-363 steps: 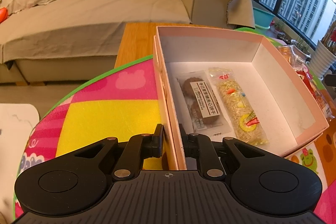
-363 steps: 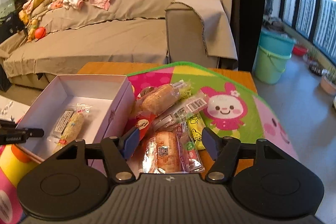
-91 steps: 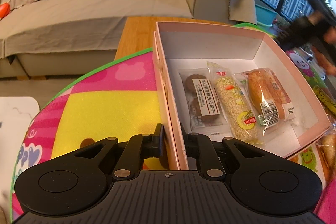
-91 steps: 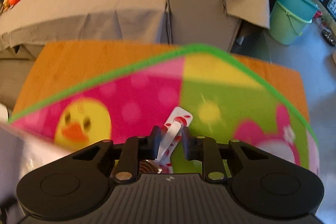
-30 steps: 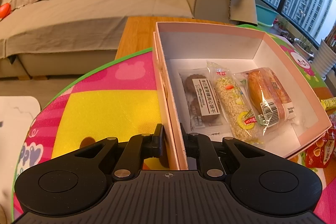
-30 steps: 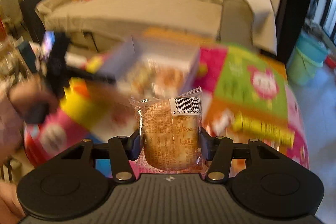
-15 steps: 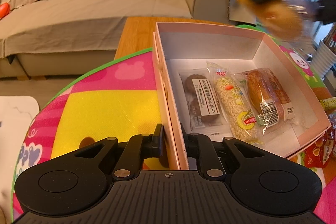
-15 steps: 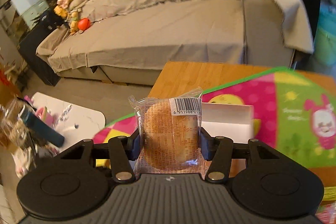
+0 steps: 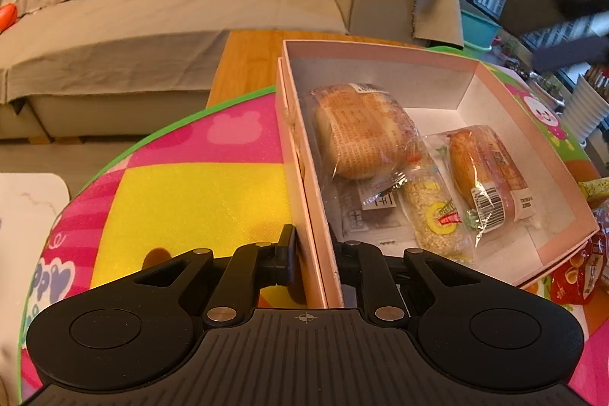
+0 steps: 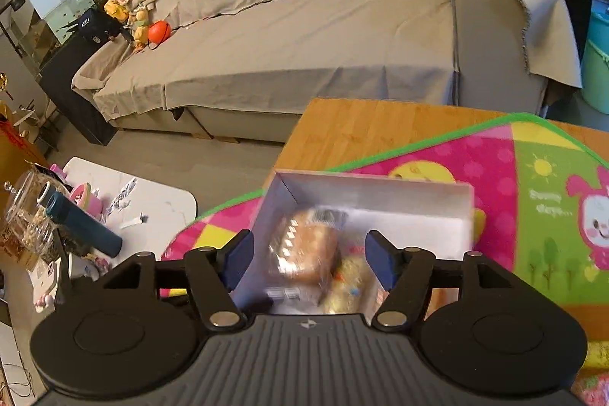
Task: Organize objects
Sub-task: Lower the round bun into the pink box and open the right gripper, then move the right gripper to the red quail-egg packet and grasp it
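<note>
Behind the play mat [image 9: 190, 193], a covered sofa [image 9: 171, 6] fills the upper frame. At lower centre the left gripper [image 9: 312, 253] is clamped on the box [image 9: 304, 185] wall. The right gripper [image 10: 306, 255] is opening, nothing between its pads; the bread packet [image 9: 361, 132] lies inside, atop other snacks. Piled so, it may slide or block later packets.
</note>
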